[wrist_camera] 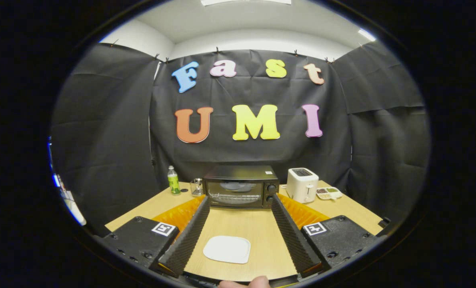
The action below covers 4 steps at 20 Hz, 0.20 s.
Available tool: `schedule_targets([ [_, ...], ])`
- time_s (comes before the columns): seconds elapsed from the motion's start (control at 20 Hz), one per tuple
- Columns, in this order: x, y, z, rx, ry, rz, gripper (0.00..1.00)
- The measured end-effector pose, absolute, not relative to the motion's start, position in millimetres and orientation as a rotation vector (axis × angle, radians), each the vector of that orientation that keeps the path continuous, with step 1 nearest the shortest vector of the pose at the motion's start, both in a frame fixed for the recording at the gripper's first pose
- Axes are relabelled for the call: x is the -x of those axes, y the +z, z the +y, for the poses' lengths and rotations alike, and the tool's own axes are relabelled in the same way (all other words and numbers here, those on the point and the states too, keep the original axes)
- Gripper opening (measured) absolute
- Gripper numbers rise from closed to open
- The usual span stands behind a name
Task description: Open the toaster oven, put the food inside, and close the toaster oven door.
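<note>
Jaws wide open, gripping nothing, held above the tabletop [258,228]. White plate [227,249] lies between them. Toaster oven [241,187], door closed, stands beyond the tips, flanked by a green bottle [173,181] and a white toaster [302,184].

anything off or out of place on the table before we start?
One thing: the white plate between the open fingers looks bare, with no food visible on it. The toaster oven stands square, door shut; nothing looks spilled or tipped.
</note>
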State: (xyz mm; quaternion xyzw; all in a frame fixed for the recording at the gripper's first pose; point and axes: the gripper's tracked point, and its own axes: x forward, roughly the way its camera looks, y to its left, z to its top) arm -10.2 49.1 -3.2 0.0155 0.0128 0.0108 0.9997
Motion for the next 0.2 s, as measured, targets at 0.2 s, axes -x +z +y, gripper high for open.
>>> schedule_targets([
  [0.2,10.2,-1.3,47.3,-0.038,0.018,0.019,1.0],
])
